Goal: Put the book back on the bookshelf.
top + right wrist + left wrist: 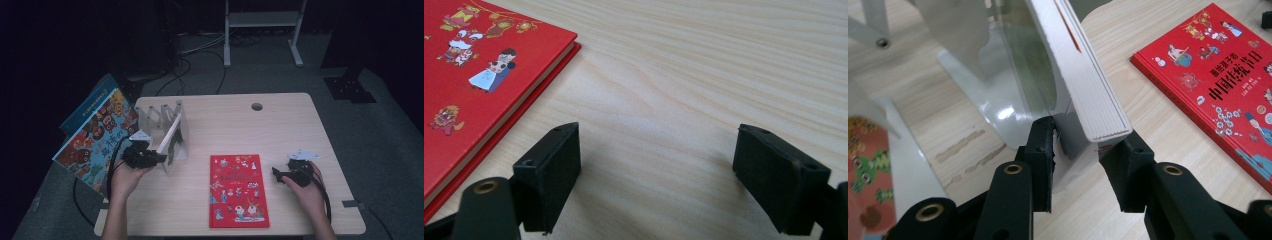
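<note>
A thick white-paged book (170,136) (1083,75) stands tilted in a white slotted rack (150,116) (973,75) at the table's left. My left gripper (159,158) (1087,146) has its jaws on either side of the book's near lower corner, and the pads touch both faces. A red picture book (238,190) (1220,80) (474,65) lies flat near the table's front middle. My right gripper (276,174) (656,170) rests low over bare wood just right of the red book, its jaws wide apart with nothing between them.
The light wooden table (285,130) has a cable hole (257,106) near its far edge. Large colourful picture books (95,135) lean beyond the table's left edge. A metal stand (262,30) and cables sit on the dark floor behind.
</note>
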The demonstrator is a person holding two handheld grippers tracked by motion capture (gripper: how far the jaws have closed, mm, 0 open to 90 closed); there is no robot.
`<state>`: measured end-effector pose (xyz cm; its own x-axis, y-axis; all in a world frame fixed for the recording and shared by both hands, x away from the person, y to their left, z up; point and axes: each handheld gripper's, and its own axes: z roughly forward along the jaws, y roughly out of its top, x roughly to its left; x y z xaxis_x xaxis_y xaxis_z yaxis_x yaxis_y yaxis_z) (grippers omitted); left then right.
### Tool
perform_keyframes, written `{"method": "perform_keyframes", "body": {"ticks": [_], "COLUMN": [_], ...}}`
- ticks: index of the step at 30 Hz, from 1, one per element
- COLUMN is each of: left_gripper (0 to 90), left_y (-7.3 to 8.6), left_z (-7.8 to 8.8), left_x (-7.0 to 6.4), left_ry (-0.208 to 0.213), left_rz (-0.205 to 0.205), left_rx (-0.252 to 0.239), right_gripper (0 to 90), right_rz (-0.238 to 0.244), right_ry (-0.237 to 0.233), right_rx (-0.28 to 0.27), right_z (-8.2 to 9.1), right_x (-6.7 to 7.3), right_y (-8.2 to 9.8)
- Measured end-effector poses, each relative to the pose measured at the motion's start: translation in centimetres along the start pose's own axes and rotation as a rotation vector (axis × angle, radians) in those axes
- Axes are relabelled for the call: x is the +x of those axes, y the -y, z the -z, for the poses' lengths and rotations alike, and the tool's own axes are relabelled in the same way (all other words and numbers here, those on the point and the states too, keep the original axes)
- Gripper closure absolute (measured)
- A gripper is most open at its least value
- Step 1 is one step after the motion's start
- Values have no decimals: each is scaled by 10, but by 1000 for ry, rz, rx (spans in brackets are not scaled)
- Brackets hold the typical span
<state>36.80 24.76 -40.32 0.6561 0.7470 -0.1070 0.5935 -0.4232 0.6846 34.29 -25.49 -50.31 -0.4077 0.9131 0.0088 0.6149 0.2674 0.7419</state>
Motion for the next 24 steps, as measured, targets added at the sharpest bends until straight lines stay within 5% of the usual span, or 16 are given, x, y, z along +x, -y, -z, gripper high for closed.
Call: {"method": "perform_keyframes", "body": {"ticks": [18,24], "left_gripper": [566,565], "left_y": [-28,-26], "left_z": [-31,-30], "left_x": [-30,-28], "left_ry": [28,32], "left_rz": [-6,-7], "left_rx": [9,7], "right_gripper": [182,182], "right_rz": [-2,-2], "right_ry": [-1,-1], "right_rx": [1,1], "right_z": [0,0], "right_x": [0,0], "right_y": [0,0]}}
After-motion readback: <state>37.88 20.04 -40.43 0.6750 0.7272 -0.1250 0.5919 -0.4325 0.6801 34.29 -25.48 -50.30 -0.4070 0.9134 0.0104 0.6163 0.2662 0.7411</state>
